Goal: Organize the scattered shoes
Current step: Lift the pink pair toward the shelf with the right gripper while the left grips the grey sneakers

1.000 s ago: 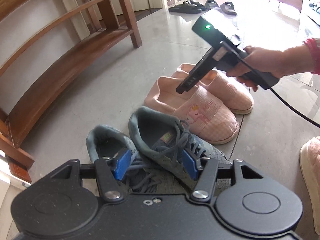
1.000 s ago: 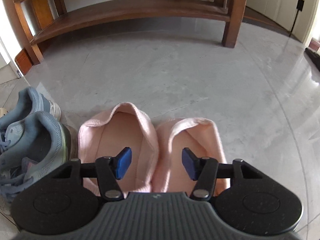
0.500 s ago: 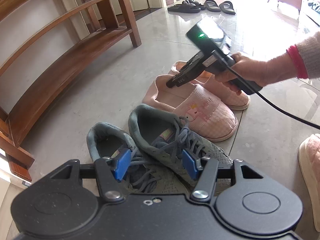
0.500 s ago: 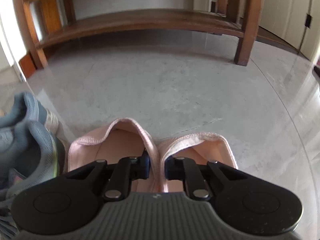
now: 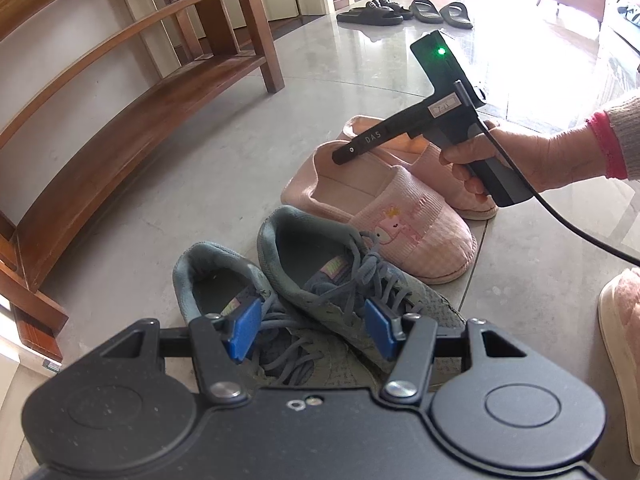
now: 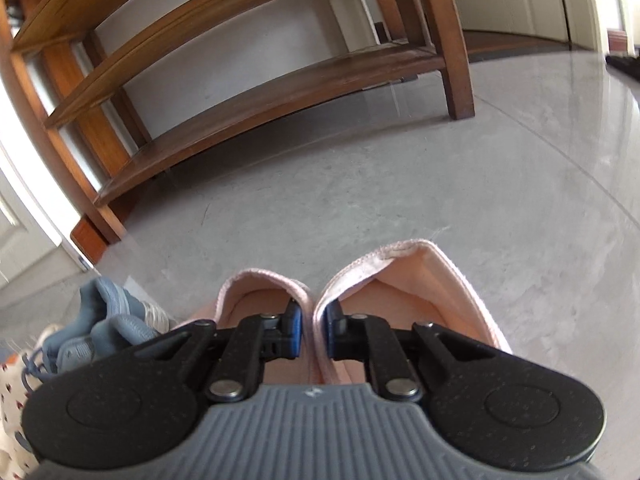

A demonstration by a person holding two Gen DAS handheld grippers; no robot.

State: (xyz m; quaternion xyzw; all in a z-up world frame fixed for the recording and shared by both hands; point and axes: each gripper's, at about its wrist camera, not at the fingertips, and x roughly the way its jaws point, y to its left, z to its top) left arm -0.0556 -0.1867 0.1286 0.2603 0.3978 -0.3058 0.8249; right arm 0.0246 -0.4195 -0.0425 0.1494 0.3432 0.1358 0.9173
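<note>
Since earlier frame, right gripper [image 6: 312,330] clamped adjoining inner walls of pink slippers [image 5: 404,216], heels raised off floor. Left gripper [image 5: 310,330] spread wide above grey sneakers [image 5: 320,280], touching nothing. Left view alone shows right hand [image 5: 516,156]; right view, pinch.

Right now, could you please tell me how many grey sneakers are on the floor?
2. The left grey sneaker and the right grey sneaker lie side by side below the left gripper, next to the pink slippers. None appear hidden.
</note>
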